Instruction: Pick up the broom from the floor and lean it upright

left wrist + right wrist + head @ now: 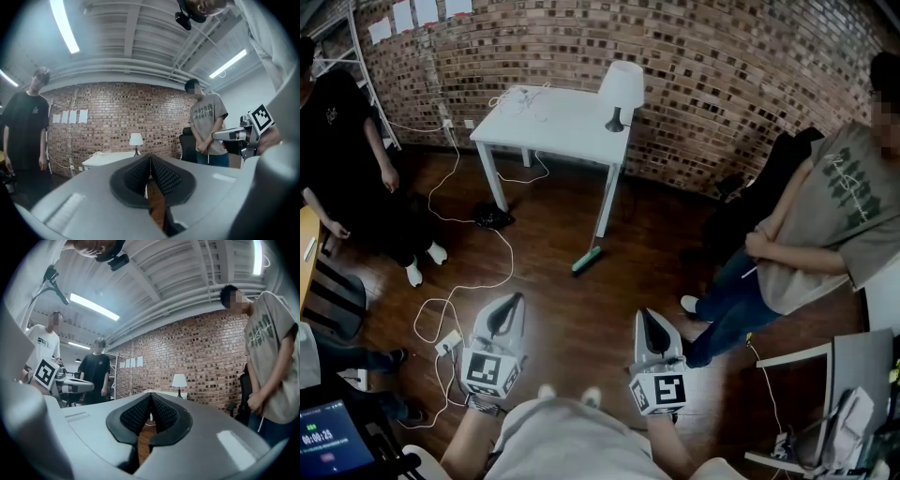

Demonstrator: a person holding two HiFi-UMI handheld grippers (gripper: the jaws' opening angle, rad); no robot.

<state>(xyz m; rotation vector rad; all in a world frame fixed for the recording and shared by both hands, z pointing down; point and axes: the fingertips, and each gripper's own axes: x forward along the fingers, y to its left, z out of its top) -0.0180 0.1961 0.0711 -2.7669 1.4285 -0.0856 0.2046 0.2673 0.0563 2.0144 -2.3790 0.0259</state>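
Observation:
The broom's green head (587, 260) lies on the wooden floor beside the front right leg of the white table (553, 122). Its handle is hard to tell apart from that leg. Both grippers are held level, well short of the broom. In the head view my left gripper (508, 302) is at lower left and my right gripper (645, 317) at lower middle. Each has its ribbed pads pressed together with nothing between them, as seen in the left gripper view (150, 160) and the right gripper view (151, 397). The broom does not show in either gripper view.
A person in black (337, 141) stands at the left and a person in a grey shirt (825, 225) at the right, near a dark chair (769, 187). A white lamp (622, 89) stands on the table. White cables (469, 281) trail across the floor at left.

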